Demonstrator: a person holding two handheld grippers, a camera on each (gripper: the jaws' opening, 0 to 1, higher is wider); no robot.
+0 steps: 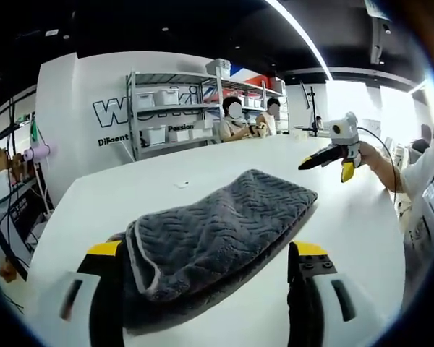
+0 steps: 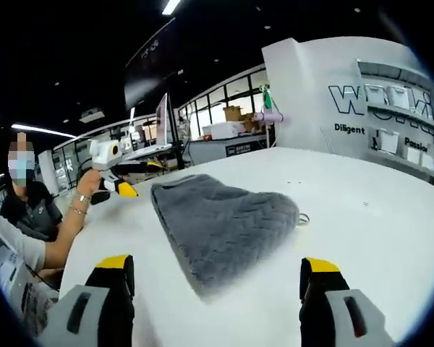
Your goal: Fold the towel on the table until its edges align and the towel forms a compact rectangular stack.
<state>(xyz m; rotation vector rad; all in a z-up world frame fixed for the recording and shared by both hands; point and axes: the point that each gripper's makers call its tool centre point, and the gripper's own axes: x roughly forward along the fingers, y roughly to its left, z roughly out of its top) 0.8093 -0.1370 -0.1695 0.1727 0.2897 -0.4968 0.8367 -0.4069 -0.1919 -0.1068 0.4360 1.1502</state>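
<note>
Your left hand-held gripper point(image 1: 206, 278) has its jaws spread wide, one on each side of the near short end of the grey, chevron-textured plush towel point(image 1: 217, 235), which lies already folded on the white worktop point(image 1: 347, 217). The towel's long axis runs away from that gripper, toward the far right. Your right hand-held gripper point(image 2: 217, 289) (jaws likewise spread, pinching nothing) sits near the towel's opposite end, the cloth just ahead and slightly left of centre. The left gripper appears the nearer. A further fold would likely close the long axis end to end.
</note>
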